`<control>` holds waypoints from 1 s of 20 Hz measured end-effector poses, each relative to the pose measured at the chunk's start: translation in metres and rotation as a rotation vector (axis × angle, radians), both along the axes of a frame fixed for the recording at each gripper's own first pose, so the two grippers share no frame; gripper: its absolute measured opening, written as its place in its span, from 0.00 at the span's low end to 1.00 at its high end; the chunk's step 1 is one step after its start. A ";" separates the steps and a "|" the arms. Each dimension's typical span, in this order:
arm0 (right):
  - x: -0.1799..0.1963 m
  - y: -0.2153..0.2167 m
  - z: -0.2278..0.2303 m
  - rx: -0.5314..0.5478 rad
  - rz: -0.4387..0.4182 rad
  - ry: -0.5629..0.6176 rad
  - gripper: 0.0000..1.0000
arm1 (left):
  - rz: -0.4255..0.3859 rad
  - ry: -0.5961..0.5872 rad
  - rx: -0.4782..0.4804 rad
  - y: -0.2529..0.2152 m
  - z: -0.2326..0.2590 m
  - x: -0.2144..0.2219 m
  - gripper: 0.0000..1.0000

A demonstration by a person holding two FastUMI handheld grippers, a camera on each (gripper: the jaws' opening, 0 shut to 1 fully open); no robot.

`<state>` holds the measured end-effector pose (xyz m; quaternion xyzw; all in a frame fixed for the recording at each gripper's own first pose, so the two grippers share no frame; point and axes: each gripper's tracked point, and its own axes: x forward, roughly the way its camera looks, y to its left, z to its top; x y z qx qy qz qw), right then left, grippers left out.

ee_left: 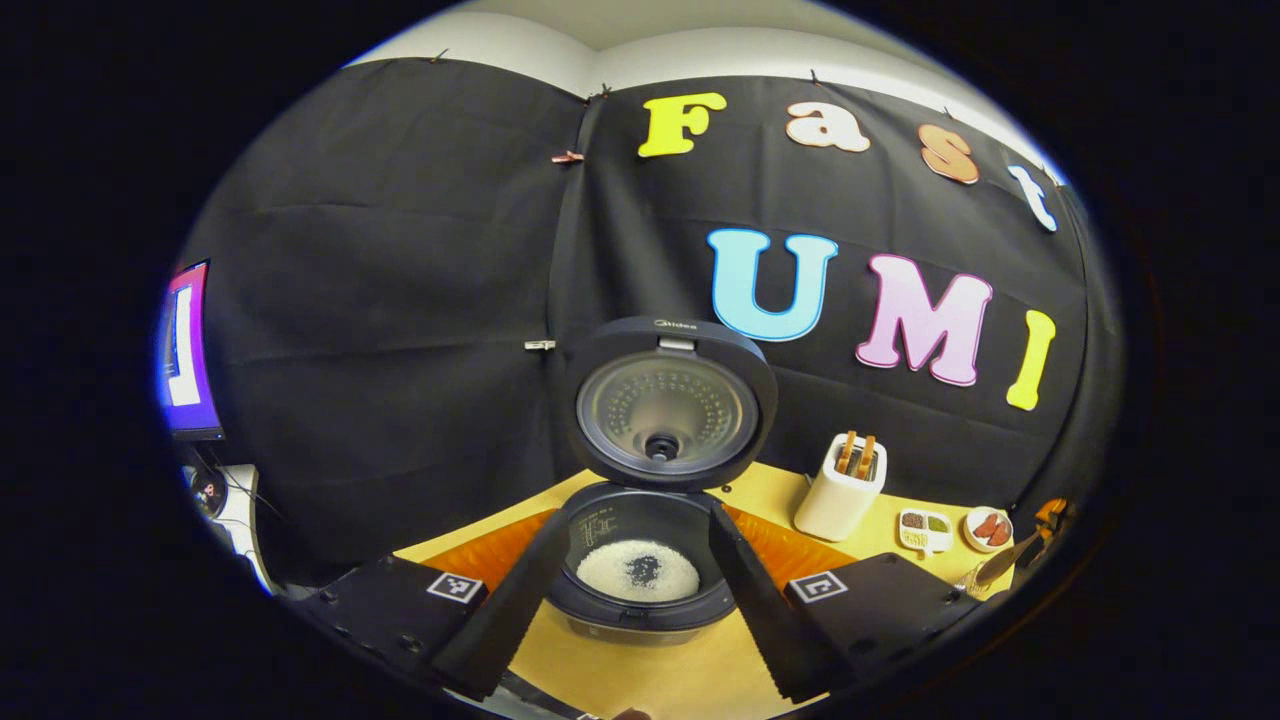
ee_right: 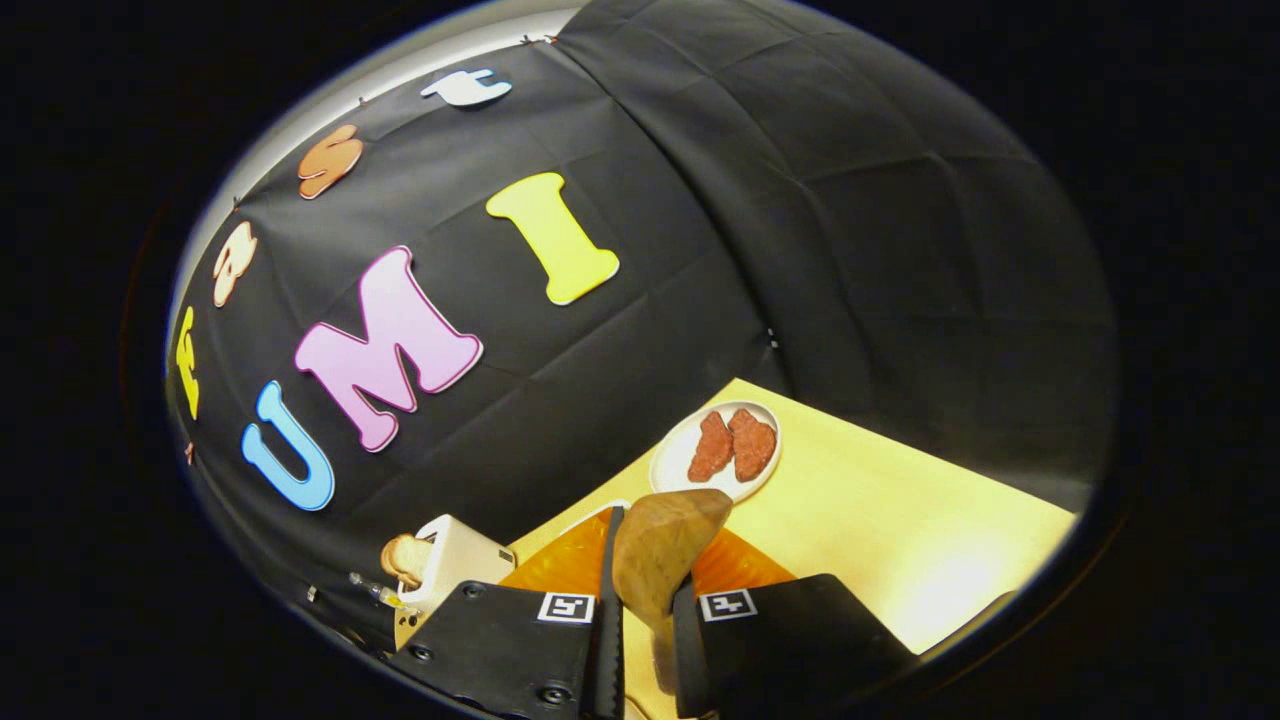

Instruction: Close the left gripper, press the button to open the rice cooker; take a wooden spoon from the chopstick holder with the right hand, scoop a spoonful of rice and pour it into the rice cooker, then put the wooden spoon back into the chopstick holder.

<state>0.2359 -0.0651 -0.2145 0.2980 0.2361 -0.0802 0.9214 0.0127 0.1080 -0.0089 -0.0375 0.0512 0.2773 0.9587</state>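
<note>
Right claw (ee_right: 648, 620), low centre of the right gripper view, grips a brown wooden spoon (ee_right: 660, 555), handle hidden; left claw (ee_left: 635, 600) spreads wide around the open dark rice cooker (ee_left: 655, 500).

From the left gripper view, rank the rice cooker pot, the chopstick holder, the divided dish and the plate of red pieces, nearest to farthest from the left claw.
1. Rice cooker pot: straight ahead between the open left claw fingers, lid up.
2. Chopstick holder: right of the cooker.
3. Divided dish: further right.
4. Plate of red pieces: just beyond the dish, far right.
</note>
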 end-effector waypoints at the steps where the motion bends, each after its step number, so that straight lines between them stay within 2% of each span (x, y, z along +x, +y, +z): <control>1: -0.001 0.001 -0.011 0.014 -0.001 0.021 0.24 | 0.007 -0.008 0.001 0.002 0.004 0.001 0.95; 4: 0.001 0.002 -0.042 0.023 -0.014 0.072 0.24 | 0.024 -0.039 0.021 0.008 0.023 0.011 0.95; 7: -0.006 0.001 -0.052 0.035 -0.038 0.091 0.24 | 0.026 -0.077 0.053 0.013 0.046 0.023 0.95; 13: -0.025 0.006 -0.064 0.015 0.002 0.124 0.27 | -0.018 -0.132 0.206 0.020 0.093 0.052 0.95; 17: -0.048 -0.009 -0.045 -0.055 -0.004 0.104 0.99 | -0.088 -0.197 0.251 0.017 0.117 0.077 0.95; 20: -0.072 -0.019 -0.029 -0.101 -0.017 0.093 0.99 | -0.132 -0.247 0.308 0.023 0.136 0.097 0.95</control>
